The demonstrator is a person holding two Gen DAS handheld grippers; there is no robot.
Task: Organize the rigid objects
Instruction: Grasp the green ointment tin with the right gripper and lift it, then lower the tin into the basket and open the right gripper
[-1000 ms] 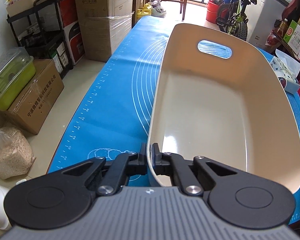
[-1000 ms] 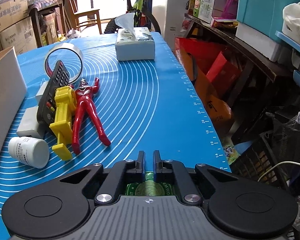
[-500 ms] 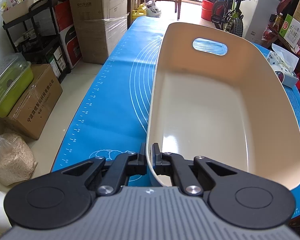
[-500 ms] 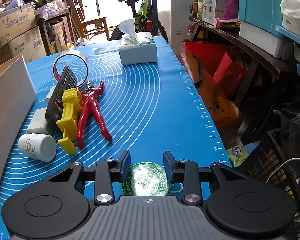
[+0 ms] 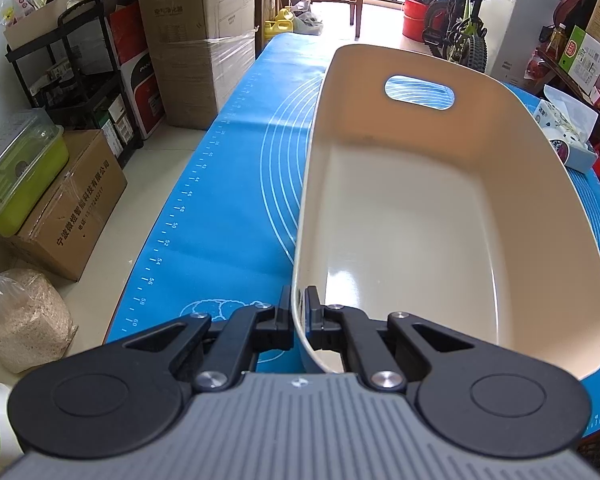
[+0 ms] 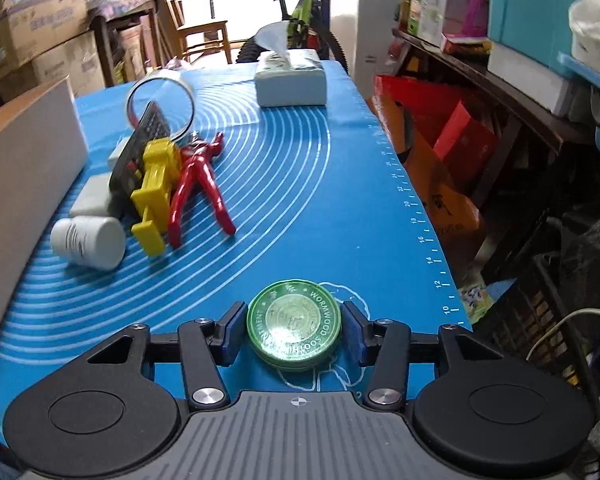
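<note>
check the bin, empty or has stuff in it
Empty. The left wrist view shows the bin with a bare cream floor; nothing lies inside.

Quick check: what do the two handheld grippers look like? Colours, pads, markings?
Same build. Left gripper: grey ribbed body with a small crosshair mark, black linkage arms, round black discs at the sides, silver screws, black fingers. Right gripper: identical, but its pads show blue. No cables, hands or sleeves visible.

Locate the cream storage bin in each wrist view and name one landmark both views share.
Left wrist: the cream storage bin fills centre and right, its near rim clamped in the left tongs.
Right wrist: only one outer wall of it shows, at the left edge.
Shared landmark: the tissue box on the blue mat.
</note>
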